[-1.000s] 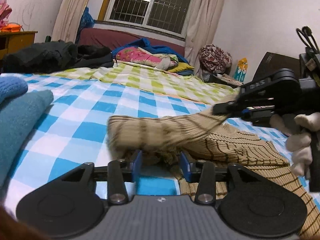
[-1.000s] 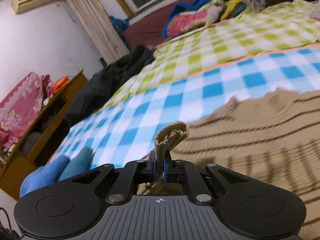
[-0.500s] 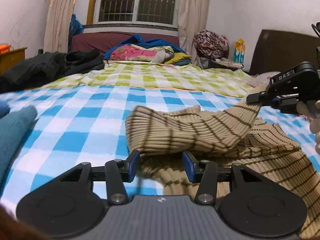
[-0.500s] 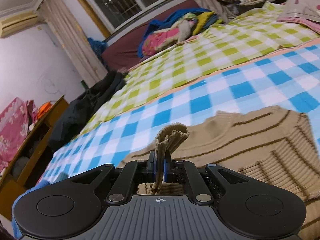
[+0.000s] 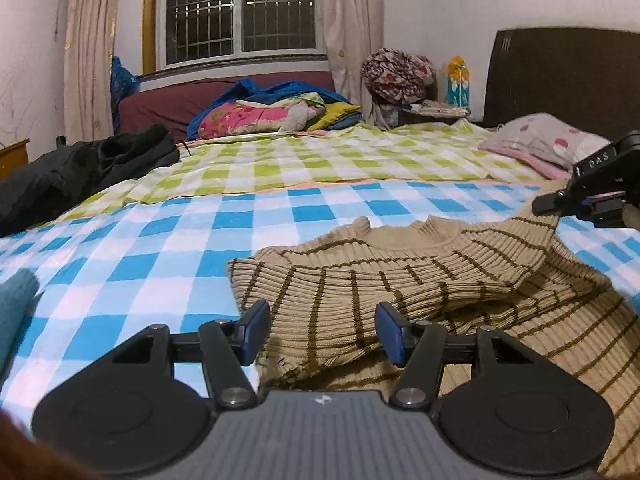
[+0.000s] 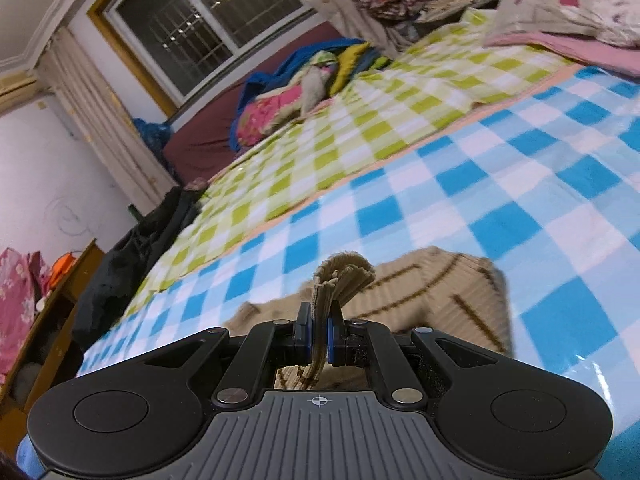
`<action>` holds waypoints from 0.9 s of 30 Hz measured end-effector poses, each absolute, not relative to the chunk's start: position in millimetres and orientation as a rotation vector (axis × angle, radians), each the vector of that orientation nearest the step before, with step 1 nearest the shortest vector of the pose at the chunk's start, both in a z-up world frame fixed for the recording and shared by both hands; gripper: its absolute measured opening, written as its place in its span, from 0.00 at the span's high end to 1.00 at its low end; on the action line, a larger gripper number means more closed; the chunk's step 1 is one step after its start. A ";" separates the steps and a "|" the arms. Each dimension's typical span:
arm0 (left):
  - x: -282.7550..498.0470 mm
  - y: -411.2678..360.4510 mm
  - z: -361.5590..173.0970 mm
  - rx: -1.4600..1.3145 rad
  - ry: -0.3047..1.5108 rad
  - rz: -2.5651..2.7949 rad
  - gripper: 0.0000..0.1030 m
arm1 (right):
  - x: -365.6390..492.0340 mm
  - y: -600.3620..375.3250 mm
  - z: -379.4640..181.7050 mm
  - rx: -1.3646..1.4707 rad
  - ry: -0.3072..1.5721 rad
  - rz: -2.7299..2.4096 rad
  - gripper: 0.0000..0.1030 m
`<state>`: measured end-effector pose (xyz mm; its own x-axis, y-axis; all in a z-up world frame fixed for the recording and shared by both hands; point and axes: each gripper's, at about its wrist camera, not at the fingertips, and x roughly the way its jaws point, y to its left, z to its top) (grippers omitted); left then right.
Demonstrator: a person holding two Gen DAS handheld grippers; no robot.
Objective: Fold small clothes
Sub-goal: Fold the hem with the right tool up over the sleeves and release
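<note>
A tan ribbed sweater with brown stripes (image 5: 400, 280) lies partly folded on the blue and white checked bed cover (image 5: 160, 248). My left gripper (image 5: 322, 330) is open, its blue pads on either side of a folded edge of the sweater without pinching it. My right gripper (image 6: 319, 334) is shut on a bunched tan edge of the sweater (image 6: 340, 280) and holds it lifted above the bed. It also shows at the right edge of the left wrist view (image 5: 576, 198), pulling the sweater up and to the right.
A teal folded garment (image 5: 16, 300) lies at the left edge. A black jacket (image 5: 80, 164) lies at the far left. A green checked cover (image 5: 320, 156), a pile of bright bedding (image 5: 272, 112) and a pink pillow (image 5: 540, 144) lie farther back.
My right gripper has drawn the sweater edge to the right and away, spreading the fold flatter. My left gripper has opened wider and pulled back; the view has turned right.
</note>
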<state>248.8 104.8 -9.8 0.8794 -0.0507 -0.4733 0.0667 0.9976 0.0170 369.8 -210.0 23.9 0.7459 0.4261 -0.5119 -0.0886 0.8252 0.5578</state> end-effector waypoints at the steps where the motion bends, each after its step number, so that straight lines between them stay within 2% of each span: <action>1: 251.0 102.9 -10.3 0.036 0.495 -0.062 0.40 | 370.3 -213.5 18.8 0.541 0.684 0.290 0.94; 7: 259.7 101.7 -9.4 0.010 0.497 -0.062 0.36 | 367.8 -229.1 1.7 0.583 0.688 0.281 0.94; 11: 271.6 98.8 -23.7 0.038 0.569 -0.063 0.35 | 370.4 -225.4 -11.1 0.514 0.715 0.246 0.93; 18: 267.7 99.6 -20.9 0.063 0.579 -0.078 0.33 | 370.3 -225.7 -25.3 0.494 0.738 0.236 0.91; 27: 255.4 104.3 1.9 -0.002 0.505 -0.093 0.33 | 357.0 -224.8 -12.5 0.427 0.717 0.207 0.85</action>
<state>255.4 104.3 1.9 0.8709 -0.0892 -0.4833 0.0882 0.9958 -0.0249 357.0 -224.8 -12.5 0.7381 0.3260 -0.5907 -0.0384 0.8944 0.4456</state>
